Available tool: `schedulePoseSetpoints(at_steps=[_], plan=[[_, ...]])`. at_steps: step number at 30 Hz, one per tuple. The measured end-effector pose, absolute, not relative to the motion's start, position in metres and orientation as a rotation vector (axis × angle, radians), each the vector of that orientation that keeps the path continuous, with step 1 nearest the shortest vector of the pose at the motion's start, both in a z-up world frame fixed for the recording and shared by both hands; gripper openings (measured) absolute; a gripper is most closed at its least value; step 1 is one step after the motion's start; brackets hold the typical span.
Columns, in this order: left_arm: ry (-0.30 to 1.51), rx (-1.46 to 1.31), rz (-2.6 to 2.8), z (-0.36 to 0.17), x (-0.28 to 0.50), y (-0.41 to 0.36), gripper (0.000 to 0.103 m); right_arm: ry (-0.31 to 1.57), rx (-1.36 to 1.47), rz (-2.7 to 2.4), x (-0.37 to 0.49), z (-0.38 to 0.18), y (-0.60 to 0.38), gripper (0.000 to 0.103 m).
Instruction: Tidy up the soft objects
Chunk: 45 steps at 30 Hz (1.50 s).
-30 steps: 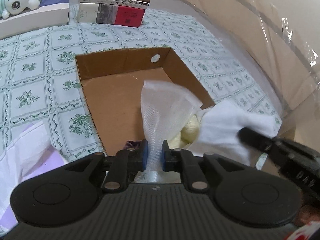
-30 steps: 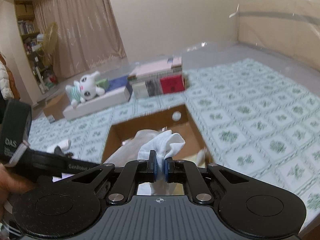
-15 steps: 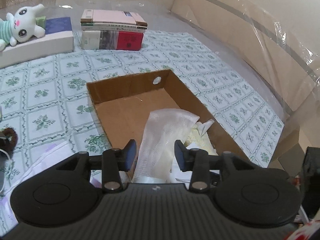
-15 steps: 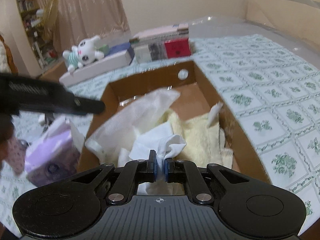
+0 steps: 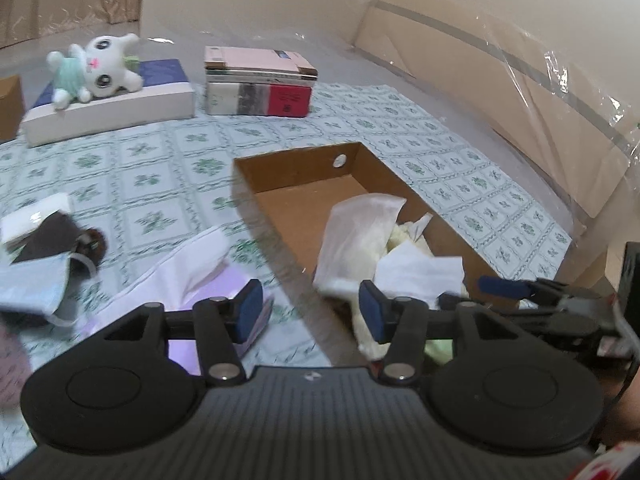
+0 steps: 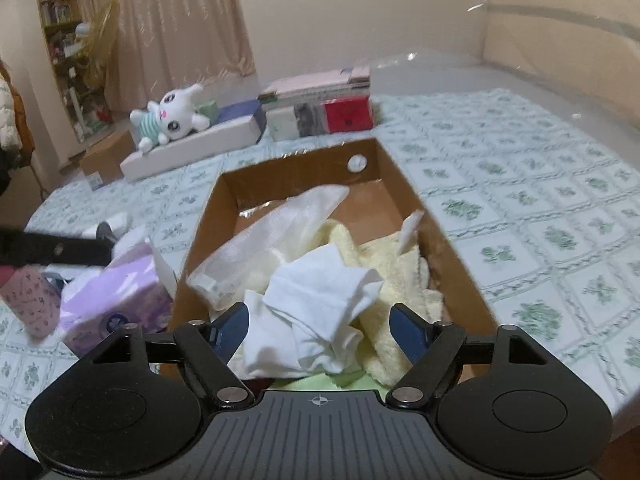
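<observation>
Green-patterned cloth (image 5: pixel 160 184) covers the whole work surface, and on it stands an open cardboard box (image 6: pixel 404 184) with a round hole in its far wall. Behind it are a stack of books (image 5: pixel 256 84) and a plush toy (image 5: pixel 96 68) lying on a flat white box.

Both grippers have just let go. A second ago the left gripper (image 5: pixel 310 312) pinched the gauzy mesh cloth (image 5: pixel 360 224) and the right gripper (image 6: pixel 318 332) pinched the white cloth (image 6: pixel 320 300) — now both jaws have just been opening and stand spread, with nothing pressed between the pads. In the right wrist view the white cloth lies between the open fingers, but it rests loosely on the pile and the pads do not squeeze it. The mesh cloth now lies inside the box against its left side, partly over a pale yellow towel (image 6: pixel 396 264), and the white cloth sits on top of them at the near end.

The left gripper has also drawn away from the box toward the left, where a purple tissue pack (image 5: pixel 208 280), a face mask (image 5: pixel 36 280) and a dark hair tie (image 5: pixel 94 242) wait on the cloth outside the box.

I judge that this pair of cloths is delivered, and the task continues with the things still outside. The pile is rather high at the near end, so a new piece could slide over the wall if it is dropped carelessly.
</observation>
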State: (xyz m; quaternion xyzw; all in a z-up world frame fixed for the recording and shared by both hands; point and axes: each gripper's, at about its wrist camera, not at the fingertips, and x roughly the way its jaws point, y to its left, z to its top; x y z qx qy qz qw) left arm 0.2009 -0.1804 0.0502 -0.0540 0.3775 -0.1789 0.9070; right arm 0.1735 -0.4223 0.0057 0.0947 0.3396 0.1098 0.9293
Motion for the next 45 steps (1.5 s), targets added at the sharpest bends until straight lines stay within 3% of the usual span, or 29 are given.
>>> schedulePoseSetpoints(at_steps=[6,10,23,45], plan=[[0.770,-0.116,-0.347,0.051,0.154,-0.156,0.052,0.661,0.337,0.163,0.127,0.024,-0.421,0.077],[0.746,-0.073,-0.319,0.051,0.122,-0.142,0.062,0.638,0.351,0.168,0.100,0.036,-0.406,0.077],[0.711,-0.052,-0.213,0.050,0.052,-0.069,0.072,0.647,0.334,0.287,0.052,0.052,-0.325,0.077],[0.697,-0.094,-0.092,0.041,0.009,0.033,0.073,0.662,0.235,0.369,0.043,0.062,-0.239,0.077]])
